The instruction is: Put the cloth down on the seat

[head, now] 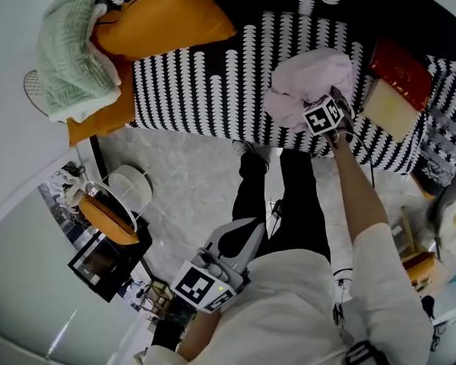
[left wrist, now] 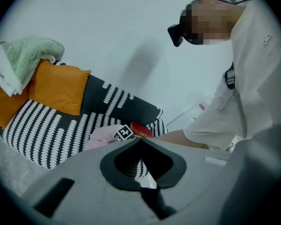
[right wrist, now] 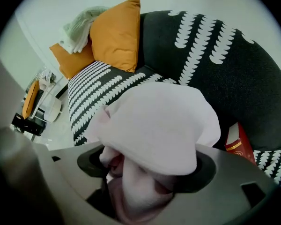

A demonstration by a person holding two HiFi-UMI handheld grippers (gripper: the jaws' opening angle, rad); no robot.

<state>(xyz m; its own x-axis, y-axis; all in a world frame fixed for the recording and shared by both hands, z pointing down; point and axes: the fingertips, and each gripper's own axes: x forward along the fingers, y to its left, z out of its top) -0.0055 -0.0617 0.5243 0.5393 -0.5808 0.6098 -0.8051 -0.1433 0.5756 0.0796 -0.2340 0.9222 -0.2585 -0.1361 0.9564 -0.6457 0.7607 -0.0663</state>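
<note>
- Standing wide apart, the right gripper's (head: 313, 106) jaws had the pink cloth (right wrist: 154, 130) bunched loosely between them
- the cloth lay heaped on the black-and-white patterned seat (head: 205, 82), near a red book (head: 399, 71)
- the left gripper's (left wrist: 140, 140) jaws met with nothing between them; it hung low beside the person, well apart from the seat

Green towel (head: 72, 48) tops orange cushions (head: 163, 17); red book (head: 399, 71) well apart

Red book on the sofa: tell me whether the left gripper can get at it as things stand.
Probably not without a long reach. The left gripper hangs low over the floor, while the red book lies on the sofa beyond the right gripper and pink cloth.
</note>
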